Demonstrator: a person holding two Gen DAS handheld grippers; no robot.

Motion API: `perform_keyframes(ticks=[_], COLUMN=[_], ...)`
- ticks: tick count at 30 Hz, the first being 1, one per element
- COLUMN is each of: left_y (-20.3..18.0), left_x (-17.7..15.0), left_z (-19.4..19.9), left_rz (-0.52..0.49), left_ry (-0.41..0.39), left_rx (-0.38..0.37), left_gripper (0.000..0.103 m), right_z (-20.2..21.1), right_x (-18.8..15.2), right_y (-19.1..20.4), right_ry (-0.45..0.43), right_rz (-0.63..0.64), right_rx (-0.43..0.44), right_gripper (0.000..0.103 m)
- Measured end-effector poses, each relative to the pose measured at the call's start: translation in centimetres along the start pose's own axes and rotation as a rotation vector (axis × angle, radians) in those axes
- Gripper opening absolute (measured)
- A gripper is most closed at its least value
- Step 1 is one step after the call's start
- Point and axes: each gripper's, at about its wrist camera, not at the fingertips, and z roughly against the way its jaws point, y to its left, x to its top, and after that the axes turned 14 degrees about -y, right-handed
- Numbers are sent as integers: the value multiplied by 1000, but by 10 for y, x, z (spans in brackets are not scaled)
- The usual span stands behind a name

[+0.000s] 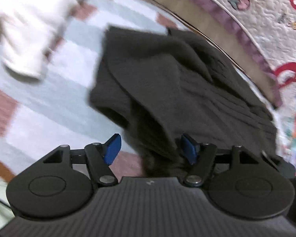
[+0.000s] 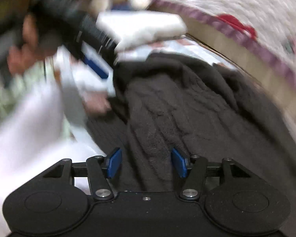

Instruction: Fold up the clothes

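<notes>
A dark grey knitted garment [image 1: 167, 83] lies crumpled on the checked sheet [image 1: 39, 118]. In the left wrist view a bunched fold of it runs down between the blue pads [image 1: 112, 150] of my left gripper [image 1: 151, 150], whose jaws stand wide apart. In the right wrist view the same garment [image 2: 177, 108] fills the gap of my right gripper [image 2: 147, 163], also open, with the pads not pressing the cloth. The left gripper [image 2: 88, 33] shows blurred at upper left, held by a hand [image 2: 29, 35].
A white garment [image 1: 29, 29] lies at the far left of the sheet; a folded white piece [image 2: 144, 27] shows beyond the dark one. A quilt with red patterns [image 1: 276, 19] and purple trim rises on the right behind a brown band [image 1: 197, 13].
</notes>
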Motion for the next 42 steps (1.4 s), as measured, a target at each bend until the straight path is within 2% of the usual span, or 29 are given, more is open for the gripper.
perform_keyframes(ticks=[1,2,3,4,5,6,8,12,14,15,17,19,22,23,26,29,31,37,38,39,40,41,42], left_y=[-1,-2,-3,-4,-5,-8,-16,-20,-18,-18,-17,-14,-4,-3,-2,-5,-5,-5,-4,-3,-3,-4,-6], left_x=[2,4,7,9,11,16,31,55,64,69,79,79,67,60,44,39,37,40,42,45,47,49,51], left_z=[-4,-8,-12,-16,-20,-24,-31,-39,-43,-46,-50,-49,-34,-30,-25,-33,-40,-65,-74,-83,-88,-90,-91], left_rz=[-21,-43,-64,-85,-107,-146,-236,-284,-299,-307,-321,-309,-248,-227,-186,-168,-162,-128,-114,-100,-100,-119,-143], left_ry=[-7,-13,-20,-26,-33,-45,-81,-141,-163,-174,-196,-182,-150,-142,-118,-70,-35,54,73,93,84,59,42], left_rx=[6,12,18,25,31,25,-5,-20,-15,-12,-6,-43,-163,-203,-292,-304,-294,-250,-223,-196,-184,-179,-170], left_gripper=[67,67,65,42,22,9,9,9,15,16,24,36,42,42,49,52,58,65,65,63,61,57,33], right_z=[-6,-4,-3,-6,-8,-9,-11,-9,-10,-14,-24,-41,-52,-54,-61,-69,-68,-56,-42,-27,-7,9,26], right_x=[1,3,6,10,13,17,23,31,27,22,14,5,-4,-7,-12,-11,-7,6,8,11,13,9,5], right_y=[8,5,3,-1,-7,-18,-41,-98,-129,-141,-164,-174,-179,-180,-180,-185,-185,-181,-176,-170,-160,-147,-134], right_ry=[20,6,-8,-3,5,3,-18,-61,-82,-71,-48,3,24,26,32,44,55,83,53,23,-39,-58,-76], right_rz=[90,99,108,96,84,33,-95,-407,-570,-613,-700,-697,-721,-731,-714,-710,-677,-564,-583,-602,-630,-640,-649], right_rx=[-27,-25,-23,-24,-35,-29,-18,-70,-84,-115,-177,-232,-280,-295,-327,-345,-363,-441,-461,-480,-484,-460,-436], right_gripper=[60,56,41,30,14,12,11,11,11,11,11,12,19,26,28,28,30,34,34,39,40,40,43])
